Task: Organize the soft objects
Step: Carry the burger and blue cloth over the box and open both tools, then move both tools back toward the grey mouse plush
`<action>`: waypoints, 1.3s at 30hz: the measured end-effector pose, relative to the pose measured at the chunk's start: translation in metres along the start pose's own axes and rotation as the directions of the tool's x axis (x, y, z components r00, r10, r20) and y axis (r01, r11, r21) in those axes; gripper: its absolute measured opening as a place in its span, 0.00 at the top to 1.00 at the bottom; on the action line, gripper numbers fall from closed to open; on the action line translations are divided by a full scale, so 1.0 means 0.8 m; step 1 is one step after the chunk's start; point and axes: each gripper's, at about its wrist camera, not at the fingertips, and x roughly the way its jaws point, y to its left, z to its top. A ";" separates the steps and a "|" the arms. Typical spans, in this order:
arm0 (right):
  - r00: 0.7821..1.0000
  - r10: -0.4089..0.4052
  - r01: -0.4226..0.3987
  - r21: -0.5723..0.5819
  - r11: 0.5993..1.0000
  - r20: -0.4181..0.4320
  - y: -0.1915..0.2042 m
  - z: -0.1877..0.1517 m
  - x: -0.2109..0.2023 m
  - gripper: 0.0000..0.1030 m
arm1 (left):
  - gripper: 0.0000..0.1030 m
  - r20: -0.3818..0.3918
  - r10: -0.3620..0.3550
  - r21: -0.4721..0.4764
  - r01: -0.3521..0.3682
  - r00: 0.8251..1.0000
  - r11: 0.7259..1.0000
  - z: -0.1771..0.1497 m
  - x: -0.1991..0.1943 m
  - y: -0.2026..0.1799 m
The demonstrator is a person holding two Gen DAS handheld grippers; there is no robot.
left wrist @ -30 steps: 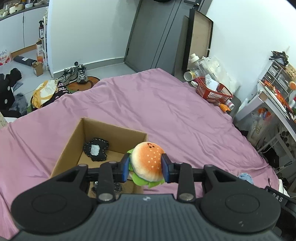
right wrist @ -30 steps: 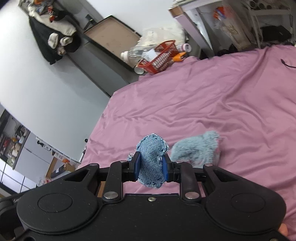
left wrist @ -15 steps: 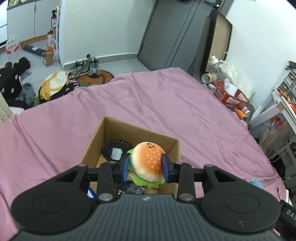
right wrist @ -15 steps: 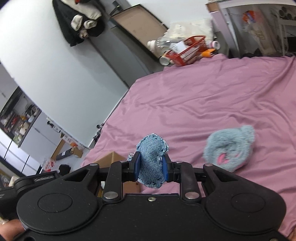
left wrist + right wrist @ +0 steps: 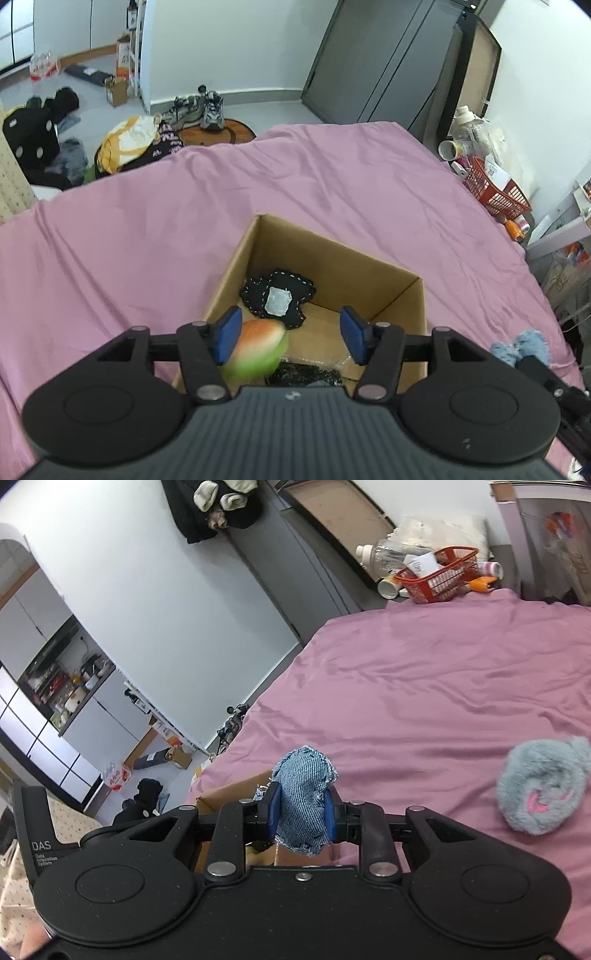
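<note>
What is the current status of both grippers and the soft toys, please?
Left gripper jaws just opened, burger plush dropping into cardboard box. Right gripper shut on denim toy. Fluffy blue toy left on bed. Nothing blocking.

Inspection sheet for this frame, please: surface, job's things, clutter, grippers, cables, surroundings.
Surface: pink bedsheet, wrinkled.
Job's things: cardboard box open on the bed; black stitched pad inside; burger toy blurred over the box; fluffy blue toy on the sheet.
Clutter: red basket, bottles, shoes, clothes on the floor.
Grippers: left gripper jaws have just been opening, burger toy loose between them; right gripper shut on denim toy.
Cables: nothing seen.
Surroundings: grey wardrobe, white walls.
</note>
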 end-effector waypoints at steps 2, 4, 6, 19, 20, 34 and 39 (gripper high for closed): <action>1.000 0.001 -0.001 0.000 1.000 -0.007 0.005 0.000 0.006 0.77 | 0.43 -0.012 -0.012 -0.030 0.012 1.000 0.999 0.001 0.001 0.006; 1.000 0.009 -0.009 -0.004 1.000 -0.007 0.013 0.001 0.011 0.77 | 0.43 -0.022 -0.026 -0.048 0.025 0.999 0.999 0.001 0.001 0.009; 1.000 0.023 -0.023 -0.011 1.000 -0.003 0.022 0.002 0.016 0.77 | 0.43 -0.026 -0.032 -0.057 0.030 0.999 0.998 0.001 0.000 0.010; 0.993 0.115 -0.116 -0.003 0.993 -0.016 0.047 0.014 0.031 0.42 | 0.43 -0.026 -0.004 -0.047 0.003 1.000 0.999 0.025 -0.033 0.018; 0.993 0.115 -0.115 0.004 0.993 -0.020 0.044 0.014 0.031 0.42 | 0.43 -0.020 -0.002 -0.041 0.001 1.000 0.999 0.025 -0.036 0.017; 0.995 -0.067 0.067 -0.006 0.998 -0.076 0.013 0.010 -0.014 0.14 | 0.27 0.107 0.031 -0.051 -0.025 0.994 0.998 -0.013 -0.079 -0.009; 0.993 -0.113 0.112 -0.026 0.993 -0.042 -0.006 0.013 -0.040 0.02 | 0.23 0.135 0.030 -0.027 -0.026 0.990 0.999 -0.023 -0.092 -0.036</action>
